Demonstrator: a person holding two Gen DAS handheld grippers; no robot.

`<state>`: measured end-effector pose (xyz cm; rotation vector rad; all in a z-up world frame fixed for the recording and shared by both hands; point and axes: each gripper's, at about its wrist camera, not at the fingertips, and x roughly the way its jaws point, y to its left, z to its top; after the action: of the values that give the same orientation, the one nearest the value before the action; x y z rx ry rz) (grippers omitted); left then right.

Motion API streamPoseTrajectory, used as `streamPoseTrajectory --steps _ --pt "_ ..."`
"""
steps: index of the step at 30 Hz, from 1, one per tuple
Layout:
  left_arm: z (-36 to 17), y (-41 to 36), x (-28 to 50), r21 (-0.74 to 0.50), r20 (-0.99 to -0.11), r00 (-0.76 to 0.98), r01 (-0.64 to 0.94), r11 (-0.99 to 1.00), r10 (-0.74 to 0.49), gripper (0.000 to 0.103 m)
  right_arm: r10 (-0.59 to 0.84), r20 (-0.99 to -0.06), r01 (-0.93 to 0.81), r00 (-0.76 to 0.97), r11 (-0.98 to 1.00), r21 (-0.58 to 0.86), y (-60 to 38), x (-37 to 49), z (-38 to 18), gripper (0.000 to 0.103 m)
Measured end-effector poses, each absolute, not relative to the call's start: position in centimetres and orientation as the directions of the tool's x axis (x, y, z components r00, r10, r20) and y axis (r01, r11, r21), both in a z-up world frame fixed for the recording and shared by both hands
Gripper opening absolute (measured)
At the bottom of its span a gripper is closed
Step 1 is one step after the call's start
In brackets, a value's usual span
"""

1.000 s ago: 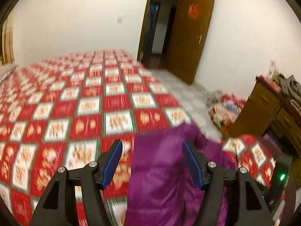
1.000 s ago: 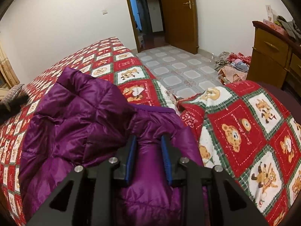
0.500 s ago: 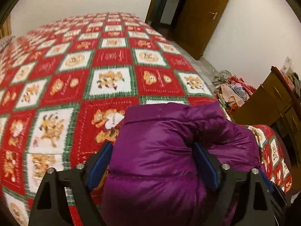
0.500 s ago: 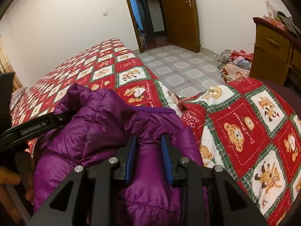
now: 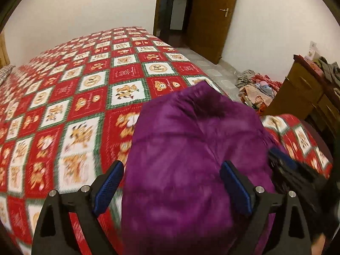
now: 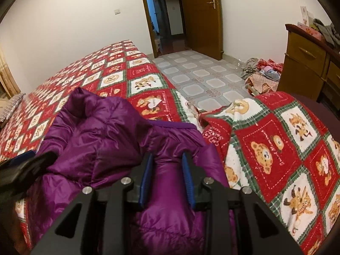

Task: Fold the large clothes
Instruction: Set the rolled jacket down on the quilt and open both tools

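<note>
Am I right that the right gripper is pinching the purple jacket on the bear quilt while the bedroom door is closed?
Not quite: the door is open, swung back from a dark doorway, as the right wrist view shows. The rest holds: the right gripper is shut on a fold of the purple jacket, which lies on the bear quilt.

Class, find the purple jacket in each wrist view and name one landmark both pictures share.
Left wrist: the purple jacket fills the lower centre, bulging between the open left gripper.
Right wrist: it lies lower left to centre on the quilt, a fold pinched in the right gripper.
Shared landmark: the brown door.
</note>
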<state>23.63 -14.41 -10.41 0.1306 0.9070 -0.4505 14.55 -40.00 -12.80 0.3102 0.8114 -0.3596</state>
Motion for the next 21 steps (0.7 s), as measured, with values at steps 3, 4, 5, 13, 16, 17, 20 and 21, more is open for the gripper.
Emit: streamPoseTrajectory --steps 3,4,5,13,16,17,20,21 --pt "-9.9 -14.2 21.4 -0.013 -0.775 0.558 0.455 0.89 -0.297 0.094 -0.225 -0.748 0.431 0.624 0.898 0.09 -39.3 13.3 -11.7 0.036" --pt "-9.8 -14.1 20.4 0.024 -0.766 0.579 0.459 0.888 -0.279 0.094 -0.238 -0.733 0.44 0.637 0.893 0.093 -38.9 12.0 -10.8 0.04" --pt "-9.9 -14.0 20.0 0.038 -0.762 0.587 0.46 0.887 -0.272 0.094 -0.236 -0.718 0.442 0.654 0.89 0.11 -38.5 10.9 -10.2 0.042" --pt "-11.3 -12.7 17.3 -0.001 -0.77 0.571 0.447 0.894 -0.286 0.094 -0.241 -0.697 0.413 0.675 0.906 0.087 -33.5 4.7 -10.0 0.046" --pt "-11.5 -12.5 16.6 0.012 -0.77 0.574 0.45 0.893 -0.279 0.094 -0.253 -0.699 0.434 0.668 0.896 0.09 -33.1 4.2 -11.7 0.047" --pt "-11.6 -12.4 16.4 0.021 -0.772 0.575 0.451 0.892 -0.272 0.094 -0.256 -0.697 0.439 0.67 0.894 0.094 -33.2 4.1 -11.8 0.048" --pt "-11.6 -12.3 15.6 0.038 -0.772 0.579 0.455 0.89 -0.263 0.094 -0.269 -0.701 0.455 0.661 0.886 0.089 -33.3 4.3 -12.1 0.048" --pt "-11.6 -12.1 15.4 0.042 -0.772 0.58 0.456 0.889 -0.261 0.094 -0.269 -0.705 0.458 0.656 0.885 0.087 -33.2 4.2 -12.0 0.049"
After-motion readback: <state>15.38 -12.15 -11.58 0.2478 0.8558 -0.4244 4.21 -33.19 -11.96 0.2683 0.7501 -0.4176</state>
